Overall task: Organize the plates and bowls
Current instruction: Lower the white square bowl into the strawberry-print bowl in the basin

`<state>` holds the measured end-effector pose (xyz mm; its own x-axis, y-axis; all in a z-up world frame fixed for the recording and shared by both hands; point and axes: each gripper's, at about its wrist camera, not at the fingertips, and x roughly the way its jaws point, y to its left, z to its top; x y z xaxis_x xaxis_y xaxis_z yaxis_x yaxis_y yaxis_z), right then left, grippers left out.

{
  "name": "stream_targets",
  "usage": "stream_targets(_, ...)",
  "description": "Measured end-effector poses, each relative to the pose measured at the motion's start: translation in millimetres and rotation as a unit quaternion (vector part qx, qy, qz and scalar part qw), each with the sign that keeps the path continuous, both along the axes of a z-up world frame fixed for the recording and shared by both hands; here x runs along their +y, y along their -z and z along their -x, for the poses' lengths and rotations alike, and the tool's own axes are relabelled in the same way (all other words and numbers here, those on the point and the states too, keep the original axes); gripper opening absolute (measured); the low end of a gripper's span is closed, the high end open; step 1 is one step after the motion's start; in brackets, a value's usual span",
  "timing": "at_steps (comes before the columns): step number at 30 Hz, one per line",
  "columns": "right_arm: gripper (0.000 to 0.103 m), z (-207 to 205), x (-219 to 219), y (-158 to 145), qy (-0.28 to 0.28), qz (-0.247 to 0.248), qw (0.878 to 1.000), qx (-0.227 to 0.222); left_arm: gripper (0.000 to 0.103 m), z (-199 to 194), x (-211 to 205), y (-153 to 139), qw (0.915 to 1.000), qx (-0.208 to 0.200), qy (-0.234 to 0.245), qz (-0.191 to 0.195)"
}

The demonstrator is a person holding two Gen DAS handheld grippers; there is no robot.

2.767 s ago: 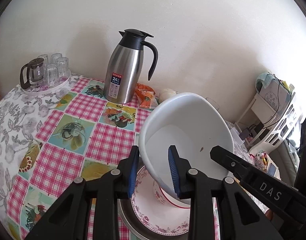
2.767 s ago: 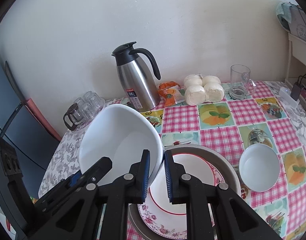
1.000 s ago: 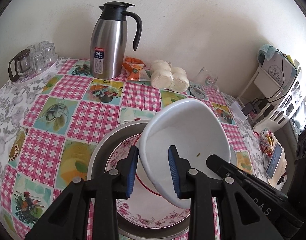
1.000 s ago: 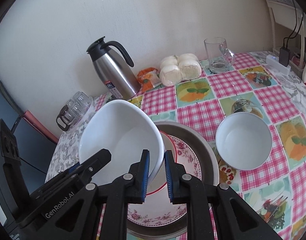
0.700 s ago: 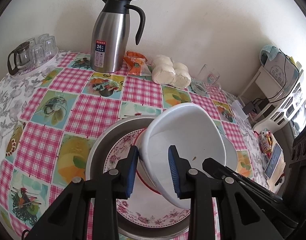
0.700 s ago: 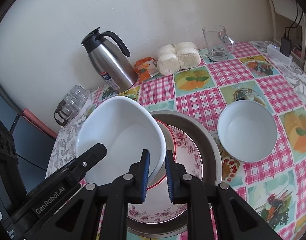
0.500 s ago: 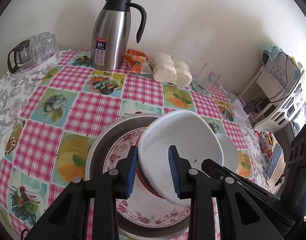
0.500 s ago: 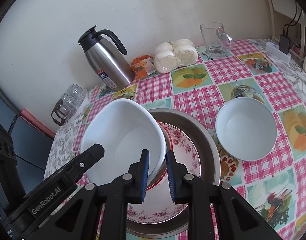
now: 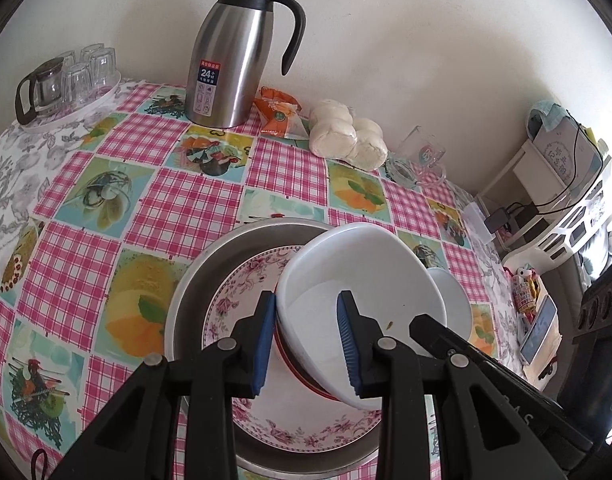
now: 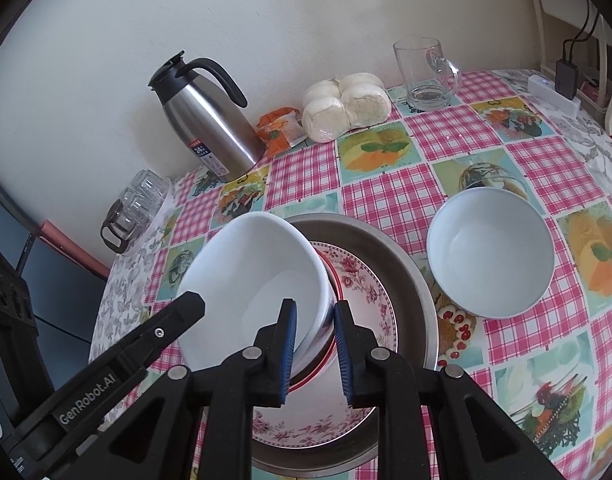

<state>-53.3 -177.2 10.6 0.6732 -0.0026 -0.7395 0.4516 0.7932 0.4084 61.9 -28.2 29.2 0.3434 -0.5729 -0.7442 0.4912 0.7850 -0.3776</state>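
Observation:
A large white bowl (image 9: 358, 276) rests tilted in a red-rimmed bowl (image 10: 333, 280), which sits on a pink floral plate (image 9: 242, 292) in a steel pan (image 9: 194, 276). My left gripper (image 9: 306, 336) has its jaws apart on either side of the white bowl's near rim. My right gripper (image 10: 312, 346) straddles the bowl's (image 10: 258, 276) opposite rim, jaws slightly apart. A second, smaller white bowl (image 10: 490, 252) stands on the tablecloth right of the pan (image 10: 414, 280).
A steel thermos jug (image 9: 234, 52), orange snack packet (image 9: 280, 114), bagged buns (image 9: 346, 132) and glass mug (image 10: 426, 72) line the wall. A tray of glasses (image 9: 66, 84) sits far left. The table edge and a shelf (image 9: 554, 184) lie right.
Both grippers lowered the large white bowl from above the stack down into the red-rimmed bowl. Both pairs of jaws have widened around its rim.

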Motion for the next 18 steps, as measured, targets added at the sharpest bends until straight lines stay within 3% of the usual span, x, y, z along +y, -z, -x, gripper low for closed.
stream_targets(18, 0.022, 5.6, -1.2, -9.8, 0.004, 0.002, 1.000, -0.024, 0.033, 0.0, 0.0, -2.6, 1.0000, -0.005, -0.002, 0.004)
